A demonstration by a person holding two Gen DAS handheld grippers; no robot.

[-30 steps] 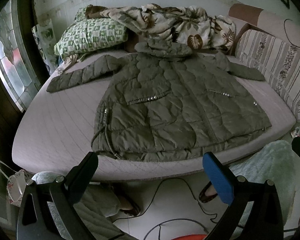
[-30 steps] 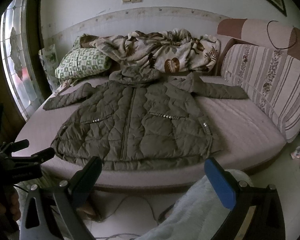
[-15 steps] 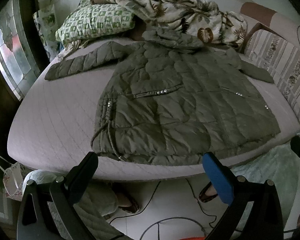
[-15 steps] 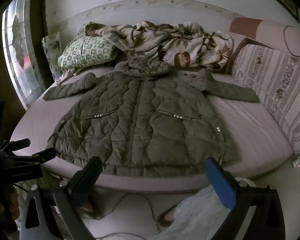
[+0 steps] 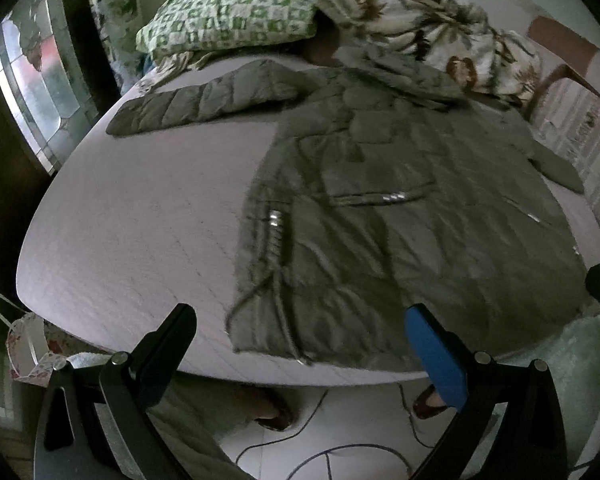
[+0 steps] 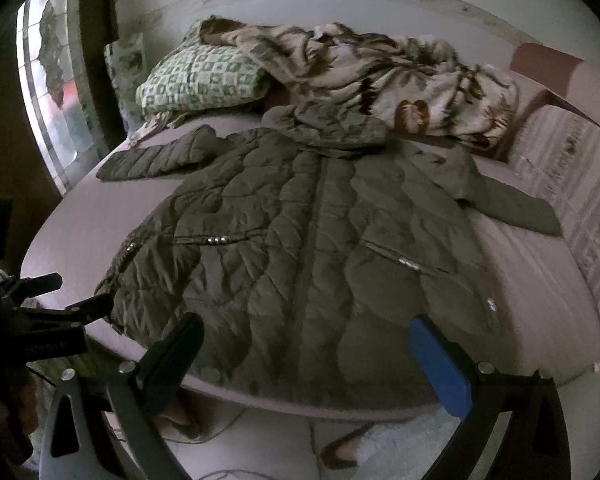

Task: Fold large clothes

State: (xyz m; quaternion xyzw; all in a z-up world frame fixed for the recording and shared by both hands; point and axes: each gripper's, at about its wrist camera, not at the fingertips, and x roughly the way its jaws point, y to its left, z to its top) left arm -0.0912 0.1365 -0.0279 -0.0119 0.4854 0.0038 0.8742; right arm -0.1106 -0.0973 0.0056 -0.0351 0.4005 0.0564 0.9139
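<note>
An olive quilted hooded jacket (image 5: 400,216) lies flat, front up, on the pale bed (image 5: 132,232), sleeves spread out to both sides. It also shows in the right wrist view (image 6: 300,248). My left gripper (image 5: 300,328) is open and empty, just in front of the jacket's lower left hem corner. My right gripper (image 6: 306,334) is open and empty, over the middle of the hem at the bed's near edge. The left gripper also shows at the left edge of the right wrist view (image 6: 60,300).
A green checked pillow (image 5: 228,12) and a leaf-print blanket (image 6: 384,76) lie at the head of the bed. A striped cushion (image 6: 580,184) lines the right side. A window (image 5: 32,80) is at left. Cables (image 5: 332,452) and slippers (image 6: 340,448) lie on the floor below.
Both grippers have moved forward and closer to the bed, so the jacket's hem now sits near the fingertips. The jacket has not moved.
</note>
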